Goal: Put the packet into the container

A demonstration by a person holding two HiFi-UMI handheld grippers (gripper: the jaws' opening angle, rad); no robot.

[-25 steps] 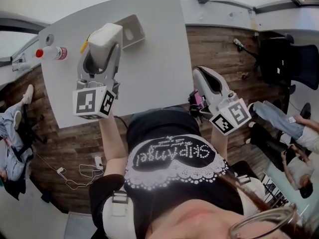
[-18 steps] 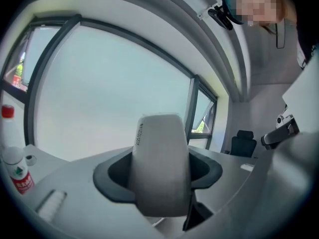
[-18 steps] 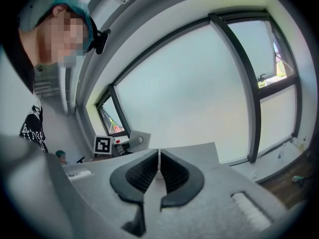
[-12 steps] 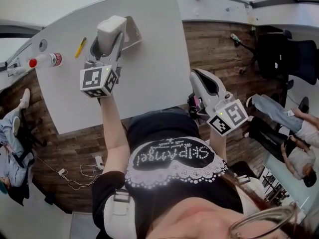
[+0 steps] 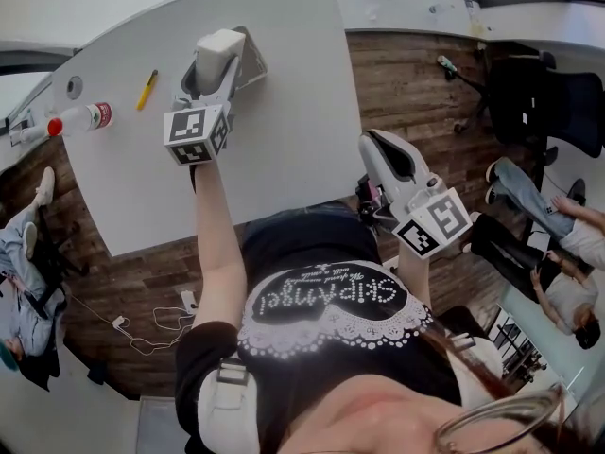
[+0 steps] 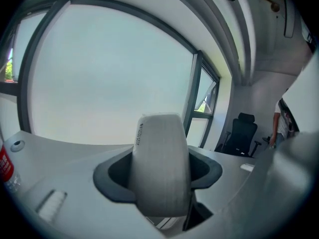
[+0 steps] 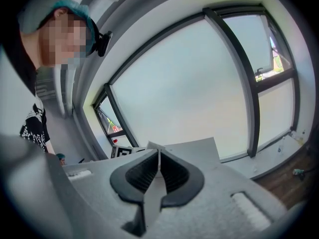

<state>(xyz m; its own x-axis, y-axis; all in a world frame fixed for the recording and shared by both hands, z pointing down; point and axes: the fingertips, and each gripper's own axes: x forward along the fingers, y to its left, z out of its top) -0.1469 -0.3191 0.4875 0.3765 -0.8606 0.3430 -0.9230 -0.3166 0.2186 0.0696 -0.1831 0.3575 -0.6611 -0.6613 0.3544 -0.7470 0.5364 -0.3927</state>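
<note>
Head view shows the left hand-held gripper (image 5: 210, 78) spread wide and clamped on the white packet (image 5: 218, 49), held over the grey container (image 5: 253, 62) near the counter's (image 5: 284, 149) far edge. The container's inside is mostly hidden. The right hand-held gripper (image 5: 382, 151), jaws pressed together and empty, hangs off the counter's right edge.

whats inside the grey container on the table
Only the right wall of the container shows. The packet, gripped by the left hand-held gripper, covers the rest, so its inside cannot be seen.
</note>
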